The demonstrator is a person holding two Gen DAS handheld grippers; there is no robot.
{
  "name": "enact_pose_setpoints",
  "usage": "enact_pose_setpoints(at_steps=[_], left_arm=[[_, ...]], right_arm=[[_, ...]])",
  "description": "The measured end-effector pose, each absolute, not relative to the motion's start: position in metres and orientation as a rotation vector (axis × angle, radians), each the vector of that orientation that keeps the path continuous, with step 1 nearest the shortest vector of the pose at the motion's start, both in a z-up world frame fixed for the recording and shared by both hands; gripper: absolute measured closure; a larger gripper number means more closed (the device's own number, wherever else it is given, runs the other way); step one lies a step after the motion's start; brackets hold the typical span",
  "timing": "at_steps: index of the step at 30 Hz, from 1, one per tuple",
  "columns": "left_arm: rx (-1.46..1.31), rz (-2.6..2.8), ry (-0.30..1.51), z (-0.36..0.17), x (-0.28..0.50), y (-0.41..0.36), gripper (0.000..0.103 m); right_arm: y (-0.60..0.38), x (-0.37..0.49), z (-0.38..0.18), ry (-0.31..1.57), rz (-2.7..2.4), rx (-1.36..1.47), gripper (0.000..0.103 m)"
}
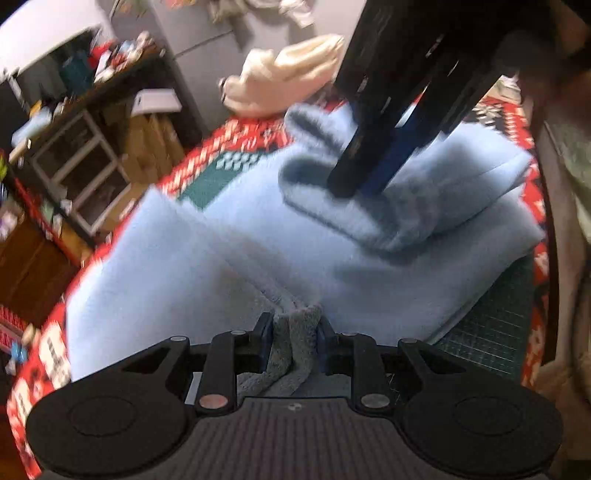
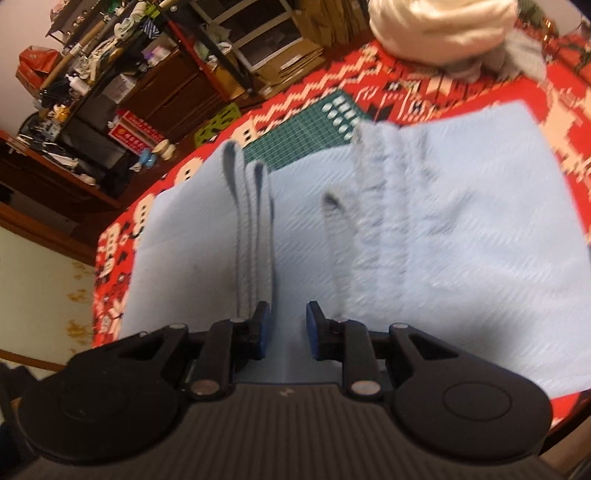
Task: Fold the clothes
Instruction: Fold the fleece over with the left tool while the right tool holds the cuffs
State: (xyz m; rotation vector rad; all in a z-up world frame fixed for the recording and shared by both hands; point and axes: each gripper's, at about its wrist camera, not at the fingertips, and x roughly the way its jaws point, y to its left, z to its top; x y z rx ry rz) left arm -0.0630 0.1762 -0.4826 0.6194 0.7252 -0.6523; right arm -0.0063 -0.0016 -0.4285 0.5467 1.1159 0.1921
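A light blue fleece garment (image 1: 207,266) lies spread on the patterned table, with a folded-over part (image 1: 424,192) at the far right. My left gripper (image 1: 293,341) is shut on a bunched edge of the blue garment near the table's front. My right gripper (image 1: 365,184) shows in the left wrist view, its tips down on the folded part. In the right wrist view my right gripper (image 2: 287,328) has a gap between its jaws; folded blue edges (image 2: 251,236) hang just left of them, and whether cloth is pinched is unclear.
A red, white and green patterned cloth (image 2: 406,88) covers the table, with a green cutting mat (image 1: 495,332) under the garment. A cream garment pile (image 1: 284,77) (image 2: 443,29) lies at the far edge. Cluttered shelves (image 2: 110,92) stand to the left.
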Motion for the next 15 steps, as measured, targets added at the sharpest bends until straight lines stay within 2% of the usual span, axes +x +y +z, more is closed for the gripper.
enact_pose_setpoints(at_steps=[4,6,10,15], left_arm=[[0.624,-0.702,0.76,-0.477,-0.075,0.196,0.08],[0.647,-0.714,0.798,-0.484,-0.084,0.204,0.08],[0.65,-0.707,0.817,-0.488,-0.09,0.207,0.073],[0.559,-0.68,0.869,-0.485,-0.079,0.21,0.068]], right_arm=[[0.016,0.001,-0.437,1.122,0.229,0.588,0.078],[0.028,0.006,-0.444,1.146,0.249,0.595,0.073],[0.048,0.014,-0.468,1.223,0.253,0.59,0.073],[0.069,0.023,-0.488,1.249,0.215,0.582,0.06]])
